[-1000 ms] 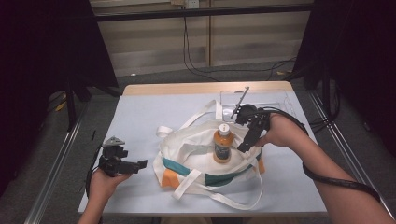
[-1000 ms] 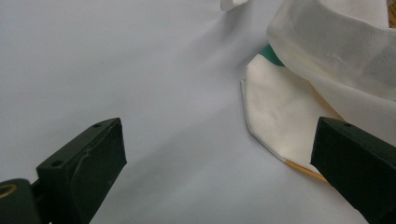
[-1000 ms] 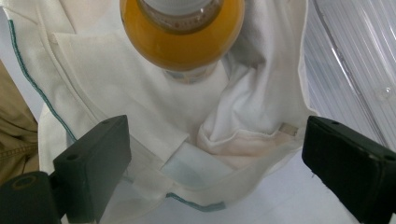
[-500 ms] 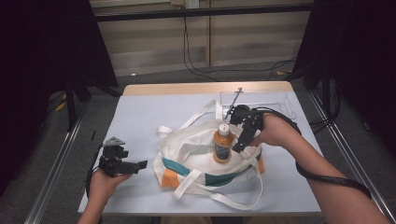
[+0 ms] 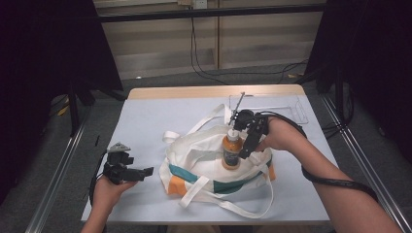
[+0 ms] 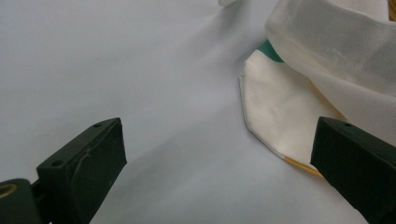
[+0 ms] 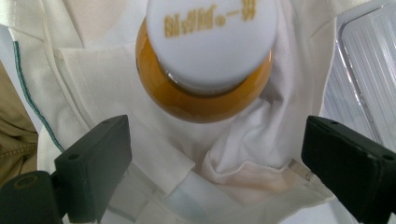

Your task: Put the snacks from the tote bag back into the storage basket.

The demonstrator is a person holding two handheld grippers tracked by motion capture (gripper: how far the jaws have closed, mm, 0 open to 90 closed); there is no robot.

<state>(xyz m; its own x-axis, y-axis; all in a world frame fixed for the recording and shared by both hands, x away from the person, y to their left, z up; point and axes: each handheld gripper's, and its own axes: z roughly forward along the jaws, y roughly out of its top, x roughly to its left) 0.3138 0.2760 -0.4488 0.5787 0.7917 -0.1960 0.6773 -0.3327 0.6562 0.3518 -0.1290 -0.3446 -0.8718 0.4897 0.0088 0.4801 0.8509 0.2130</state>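
Note:
An orange bottle (image 5: 232,151) with a white cap stands upright on a white tote bag (image 5: 204,162) with teal and orange bands, in the middle of the table. My right gripper (image 5: 243,149) is just right of the bottle, angled down at it and open. In the right gripper view the bottle (image 7: 205,60) is seen cap-first just beyond the wide-apart jaws, with only bag cloth (image 7: 112,74) between them. My left gripper (image 5: 145,171) rests open near the front left of the table, short of the bag's corner (image 6: 280,112).
A clear plastic tray (image 5: 291,104) lies at the back right of the pale blue table (image 5: 160,111), just behind the right hand; its ribbed floor (image 7: 364,79) shows beside the bag. Bag straps (image 5: 233,206) loop toward the front edge. Dark floor surrounds the table.
My right gripper has shifted slightly left, closer to the bottle. The bottle, the bag and the left gripper have stayed put.

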